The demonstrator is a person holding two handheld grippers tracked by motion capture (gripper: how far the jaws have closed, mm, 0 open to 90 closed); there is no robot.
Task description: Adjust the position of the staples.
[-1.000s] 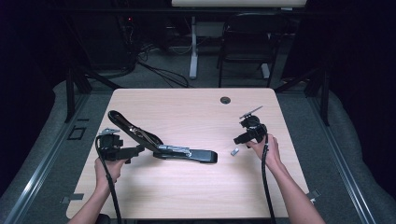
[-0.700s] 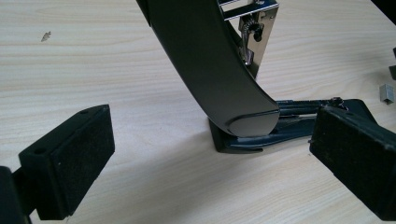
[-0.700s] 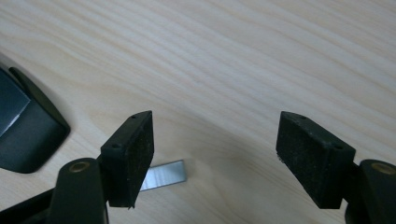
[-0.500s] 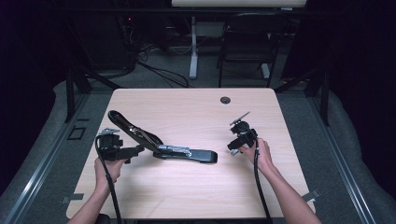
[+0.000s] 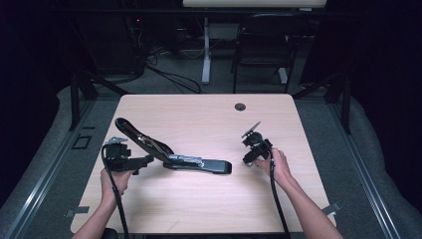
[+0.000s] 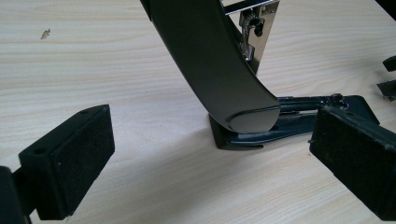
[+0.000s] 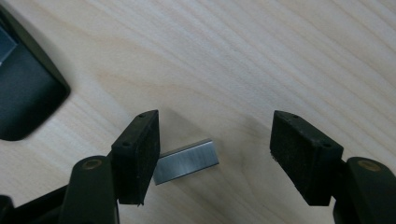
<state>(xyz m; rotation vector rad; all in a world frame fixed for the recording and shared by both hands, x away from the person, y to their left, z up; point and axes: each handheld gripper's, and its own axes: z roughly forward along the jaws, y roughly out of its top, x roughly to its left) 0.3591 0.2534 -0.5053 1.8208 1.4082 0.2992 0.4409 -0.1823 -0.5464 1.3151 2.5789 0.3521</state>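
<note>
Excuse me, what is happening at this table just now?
A person is refilling an opened stapler lying on the wooden table. The left gripper, jaws open, waits beside the stapler's raised arm. The right gripper is over a strip of staples; its jaws have just been closing around it, but do not press on it yet.

table (image 5: 199, 199): light wood | on it: open stapler (image 5: 199, 164), staple strip (image 7: 186, 161)
</note>
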